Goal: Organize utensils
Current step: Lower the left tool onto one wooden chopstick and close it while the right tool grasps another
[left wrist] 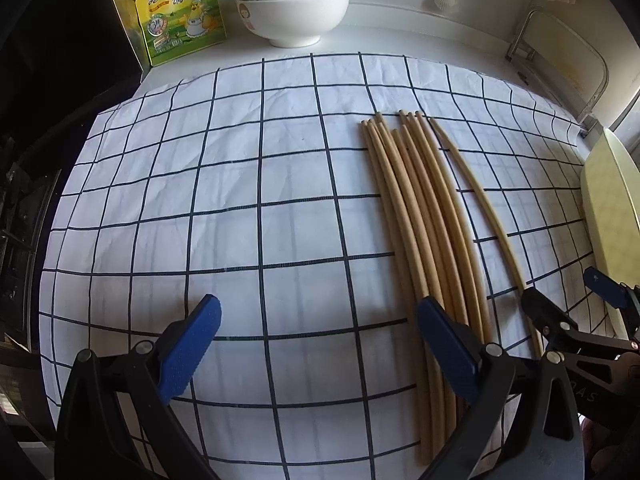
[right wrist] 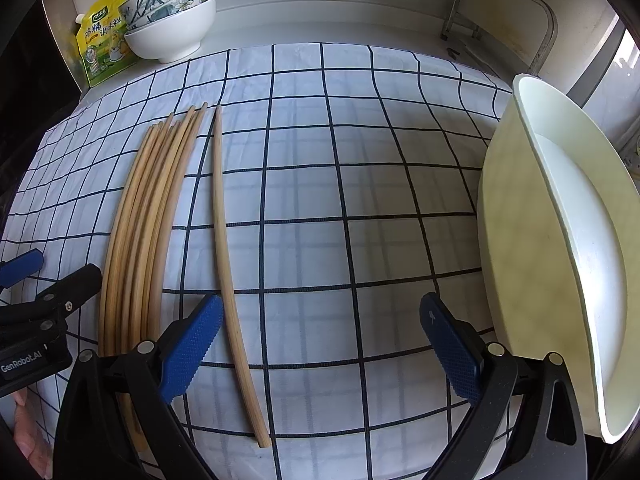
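Note:
Several wooden chopsticks lie bundled lengthwise on a white cloth with a dark grid; the bundle also shows in the right wrist view. One single chopstick lies apart to the bundle's right, also seen in the left wrist view. My left gripper is open and empty, low over the cloth, its right finger over the bundle's near ends. My right gripper is open and empty, its left finger between the bundle and the single chopstick.
A cream oval tub stands at the cloth's right edge. Stacked bowls and a yellow-green seasoning pouch stand at the back left. A metal rack is at the back right. A dark stove edge lies to the left.

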`<action>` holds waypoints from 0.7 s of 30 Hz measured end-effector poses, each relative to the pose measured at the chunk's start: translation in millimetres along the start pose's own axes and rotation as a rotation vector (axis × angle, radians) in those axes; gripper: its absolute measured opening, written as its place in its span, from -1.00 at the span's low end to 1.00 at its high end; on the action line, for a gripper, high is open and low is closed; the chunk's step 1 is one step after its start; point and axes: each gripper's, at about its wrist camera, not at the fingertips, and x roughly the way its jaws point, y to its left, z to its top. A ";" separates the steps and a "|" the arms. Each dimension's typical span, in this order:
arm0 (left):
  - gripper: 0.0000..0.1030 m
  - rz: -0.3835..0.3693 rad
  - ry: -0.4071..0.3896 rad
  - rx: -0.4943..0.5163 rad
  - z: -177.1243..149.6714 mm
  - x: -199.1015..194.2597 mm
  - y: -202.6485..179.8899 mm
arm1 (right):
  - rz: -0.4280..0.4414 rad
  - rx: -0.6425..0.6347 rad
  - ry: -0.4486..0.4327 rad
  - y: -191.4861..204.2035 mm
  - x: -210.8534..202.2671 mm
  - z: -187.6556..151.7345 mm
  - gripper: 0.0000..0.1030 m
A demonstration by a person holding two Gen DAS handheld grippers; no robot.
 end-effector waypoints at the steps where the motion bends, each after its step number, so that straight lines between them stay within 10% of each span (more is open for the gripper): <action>1: 0.88 0.004 0.001 0.005 -0.4 0.4 -1.2 | -0.001 0.000 0.000 -0.2 -0.1 0.2 0.83; 21: 0.90 0.078 0.038 -0.022 -5.3 7.6 16.8 | -0.019 -0.029 -0.026 8.5 2.4 6.0 0.83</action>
